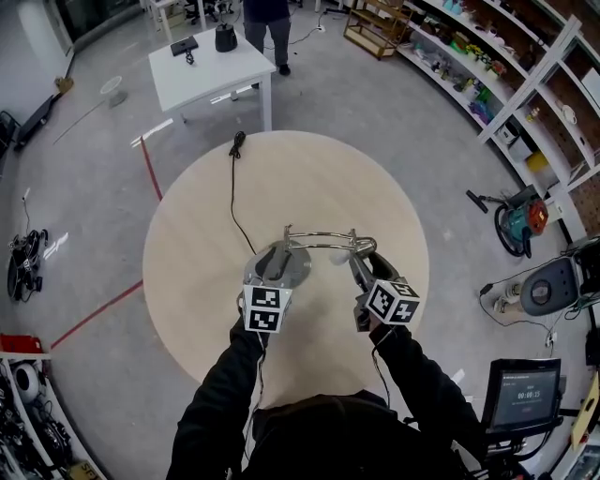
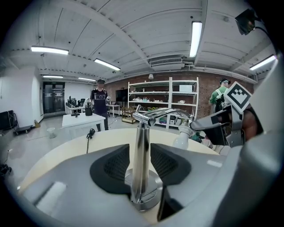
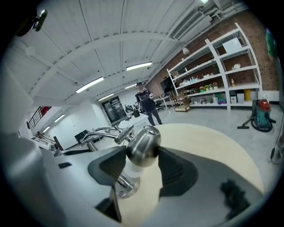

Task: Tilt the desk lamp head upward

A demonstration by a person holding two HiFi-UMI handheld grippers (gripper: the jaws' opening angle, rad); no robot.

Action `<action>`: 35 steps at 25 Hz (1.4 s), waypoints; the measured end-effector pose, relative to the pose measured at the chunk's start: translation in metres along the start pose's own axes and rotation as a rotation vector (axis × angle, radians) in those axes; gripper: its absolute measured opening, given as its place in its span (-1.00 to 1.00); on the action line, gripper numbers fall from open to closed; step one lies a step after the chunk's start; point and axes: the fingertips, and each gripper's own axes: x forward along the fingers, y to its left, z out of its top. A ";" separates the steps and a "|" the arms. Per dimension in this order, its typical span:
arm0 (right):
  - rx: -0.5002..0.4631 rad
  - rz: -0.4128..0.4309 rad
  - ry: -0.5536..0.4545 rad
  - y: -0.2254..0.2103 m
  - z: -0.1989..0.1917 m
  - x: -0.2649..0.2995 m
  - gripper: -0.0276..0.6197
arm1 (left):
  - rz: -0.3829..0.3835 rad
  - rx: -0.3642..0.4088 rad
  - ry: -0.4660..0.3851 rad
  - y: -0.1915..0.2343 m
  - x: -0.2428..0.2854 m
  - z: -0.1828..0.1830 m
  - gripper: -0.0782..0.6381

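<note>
A chrome desk lamp stands on the round wooden table (image 1: 309, 178). Its base (image 1: 284, 269) is under its upright post (image 2: 141, 146), and a curved arm (image 1: 319, 237) runs right to the dome head (image 3: 143, 144) with a white bulb (image 2: 181, 138). My left gripper (image 2: 143, 165) has the post between its pads, which press it from both sides. My right gripper (image 3: 143, 156) is shut on the dome head, one pad (image 3: 177, 168) against each flank. In the head view the left gripper (image 1: 272, 274) and the right gripper (image 1: 364, 274) sit side by side at the lamp.
The lamp's black cable (image 1: 233, 192) trails over the table to its far edge. Beyond stand a white table (image 1: 211, 70), a person (image 1: 267, 28) and shelving (image 1: 506, 66). A vacuum (image 1: 518, 220) is on the floor at right.
</note>
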 end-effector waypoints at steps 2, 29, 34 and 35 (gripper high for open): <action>-0.040 -0.012 -0.003 0.012 0.010 -0.010 -0.18 | -0.002 -0.002 0.004 0.001 -0.010 0.005 -0.36; -0.637 -0.123 -0.113 0.090 0.117 -0.049 -0.23 | -0.027 -0.066 -0.009 -0.001 -0.010 0.007 -0.46; -0.707 -0.128 -0.142 0.099 0.125 -0.051 -0.23 | -0.030 -0.063 -0.009 -0.003 -0.008 0.009 -0.46; -0.717 -0.128 -0.145 0.100 0.127 -0.050 -0.23 | -0.032 -0.063 -0.006 -0.003 -0.008 0.009 -0.46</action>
